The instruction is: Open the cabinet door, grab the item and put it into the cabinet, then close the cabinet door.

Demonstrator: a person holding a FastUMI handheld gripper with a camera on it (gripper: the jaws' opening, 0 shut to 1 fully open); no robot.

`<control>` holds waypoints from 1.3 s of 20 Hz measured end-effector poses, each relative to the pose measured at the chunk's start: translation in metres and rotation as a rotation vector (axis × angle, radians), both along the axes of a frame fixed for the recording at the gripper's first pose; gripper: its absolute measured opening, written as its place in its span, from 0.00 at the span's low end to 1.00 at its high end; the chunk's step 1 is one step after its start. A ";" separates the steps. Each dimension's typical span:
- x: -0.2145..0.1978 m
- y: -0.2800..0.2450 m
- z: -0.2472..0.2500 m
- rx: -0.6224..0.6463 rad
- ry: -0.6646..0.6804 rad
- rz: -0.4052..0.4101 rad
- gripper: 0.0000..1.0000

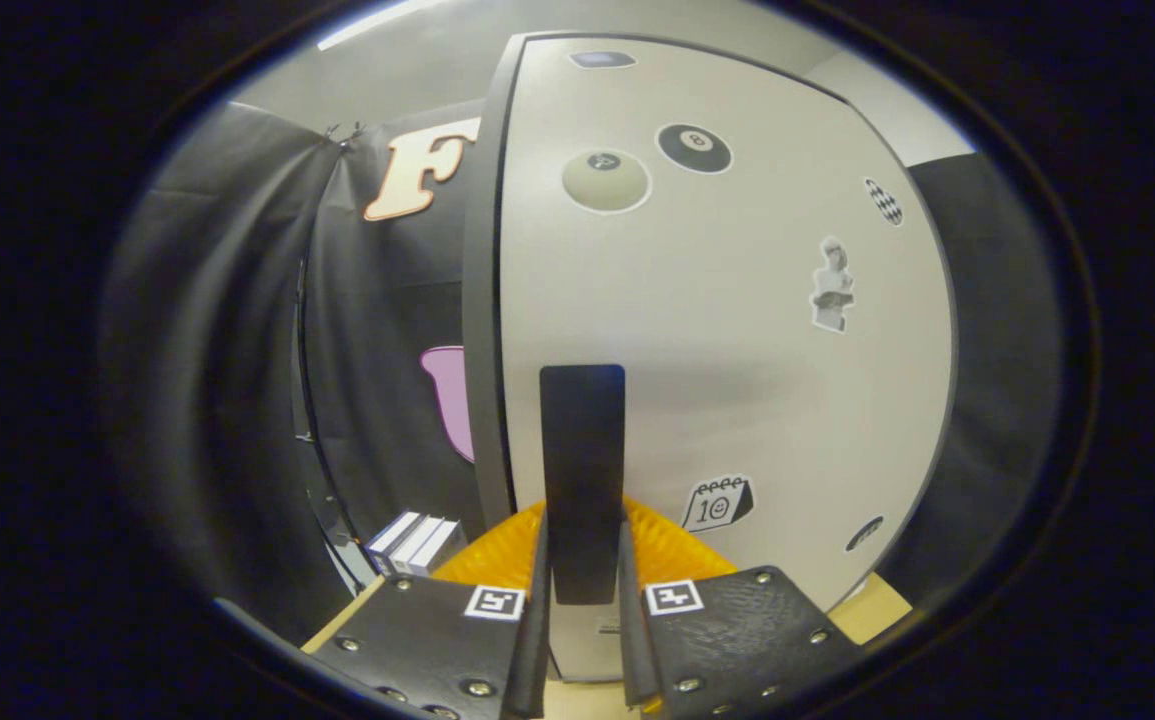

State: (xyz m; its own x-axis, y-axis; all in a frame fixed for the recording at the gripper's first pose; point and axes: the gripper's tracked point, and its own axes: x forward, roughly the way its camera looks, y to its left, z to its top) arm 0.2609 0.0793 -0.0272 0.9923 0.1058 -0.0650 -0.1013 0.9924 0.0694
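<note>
A white cabinet door (717, 330) with several stickers stands close in front of me. A flat black vertical handle (582, 450) is fixed low on the door near its left edge. My gripper (582, 560) is shut on the lower part of this handle, one finger pressing on each side. The fingertips (538, 560) reach up along the handle. The door's dark left edge (482, 330) runs from top to bottom; I cannot tell whether the door is slightly ajar. Small white and grey boxes (415, 543) stand on the table to the left of the fingers.
A wooden tabletop (877, 610) shows below the cabinet on both sides of the fingers. Black cloth (237, 350) forms the booth wall to the left and behind the cabinet. A thin black pole (302, 400) runs down in front of the cloth near the boxes.
</note>
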 end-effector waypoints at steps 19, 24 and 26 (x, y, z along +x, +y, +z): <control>-0.054 -0.016 0.004 0.049 -0.006 -0.038 0.20; -0.076 -0.028 0.006 0.081 -0.004 -0.038 0.20; -0.091 -0.038 0.007 0.087 -0.001 -0.038 0.19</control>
